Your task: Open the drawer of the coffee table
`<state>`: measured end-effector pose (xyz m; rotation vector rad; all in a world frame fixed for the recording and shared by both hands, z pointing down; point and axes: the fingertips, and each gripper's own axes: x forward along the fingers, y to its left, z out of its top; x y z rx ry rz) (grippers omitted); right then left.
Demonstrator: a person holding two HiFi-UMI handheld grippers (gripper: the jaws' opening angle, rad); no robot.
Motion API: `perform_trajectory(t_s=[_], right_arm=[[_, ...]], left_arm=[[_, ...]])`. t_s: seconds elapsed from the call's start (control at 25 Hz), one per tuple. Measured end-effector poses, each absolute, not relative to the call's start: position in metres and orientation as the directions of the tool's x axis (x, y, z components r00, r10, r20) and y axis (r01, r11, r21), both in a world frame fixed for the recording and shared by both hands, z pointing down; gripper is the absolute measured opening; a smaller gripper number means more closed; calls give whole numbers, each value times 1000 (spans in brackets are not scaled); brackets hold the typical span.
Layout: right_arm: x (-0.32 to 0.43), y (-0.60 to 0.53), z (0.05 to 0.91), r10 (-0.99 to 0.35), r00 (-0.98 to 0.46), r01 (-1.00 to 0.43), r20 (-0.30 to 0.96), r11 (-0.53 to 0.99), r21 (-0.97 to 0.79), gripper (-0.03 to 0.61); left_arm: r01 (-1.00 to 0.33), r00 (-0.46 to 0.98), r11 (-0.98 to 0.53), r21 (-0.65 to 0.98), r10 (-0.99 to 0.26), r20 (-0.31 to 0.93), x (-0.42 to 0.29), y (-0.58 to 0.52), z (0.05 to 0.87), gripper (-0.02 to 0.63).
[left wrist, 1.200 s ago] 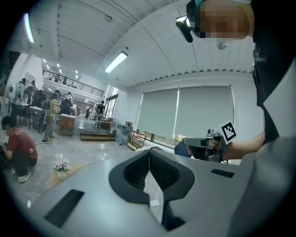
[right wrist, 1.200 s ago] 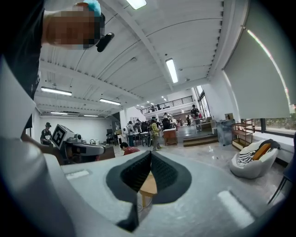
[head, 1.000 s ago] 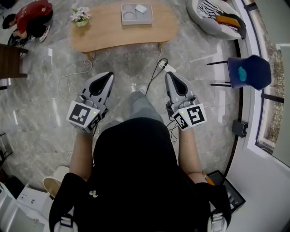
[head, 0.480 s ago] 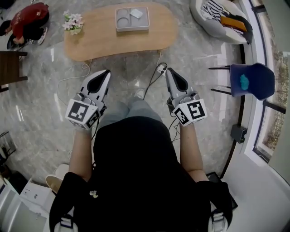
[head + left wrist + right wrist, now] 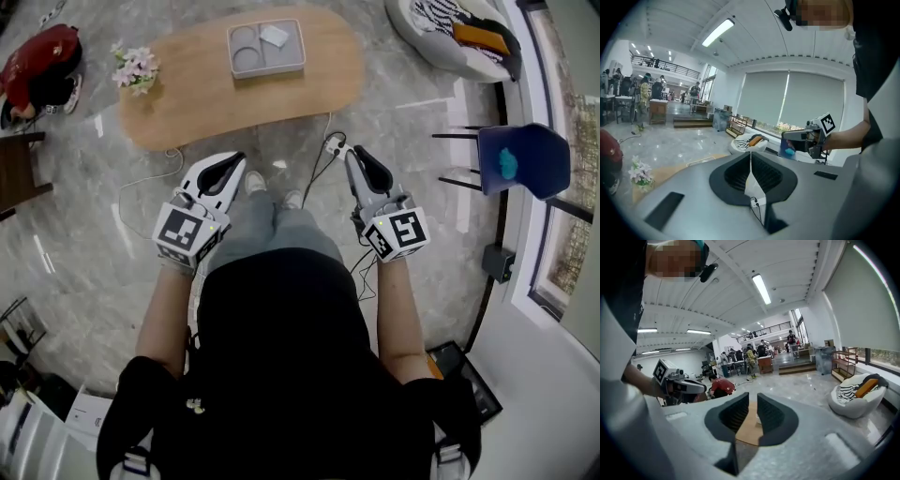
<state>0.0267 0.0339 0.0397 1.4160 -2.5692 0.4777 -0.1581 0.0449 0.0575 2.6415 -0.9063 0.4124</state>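
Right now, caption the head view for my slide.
Person facing the wooden coffee table, left gripper shut, right gripper with jaws just been opening, nothing between them.

flowers [image 5: 137, 68]: far left
grey tray [image 5: 267, 71]: far centre
blue chair [image 5: 521, 159]: right
beanbag [image 5: 441, 47]: far right
person in red [image 5: 37, 70]: far left corner

tabletop [image 5: 187, 103]: pale wood, matt, smooth | floor [image 5: 84, 234] around tabletop: grey marble-like stone, glossy, reflecting | tray [image 5: 267, 71] on tabletop: grey, matt
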Motion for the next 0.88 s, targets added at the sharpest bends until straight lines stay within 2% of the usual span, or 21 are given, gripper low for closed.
perform_trajectory(t_s=[0.36, 0.56, 0.88], right_arm=[[55, -19, 118, -792, -455, -889, 406, 428, -163, 104], [84, -32, 181, -749, -465, -881, 472, 446, -160, 147], [139, -62, 302, -664, -510, -843, 547, 514, -162, 214]], left_arm=[[-623, 751, -735, 267, -468, 465, -156, -12, 135, 15], [-623, 748, -731, 280, -451, 487, -131, -27, 188, 20], [-663, 707, -687, 296, -446, 549, -83, -34, 292, 101]])
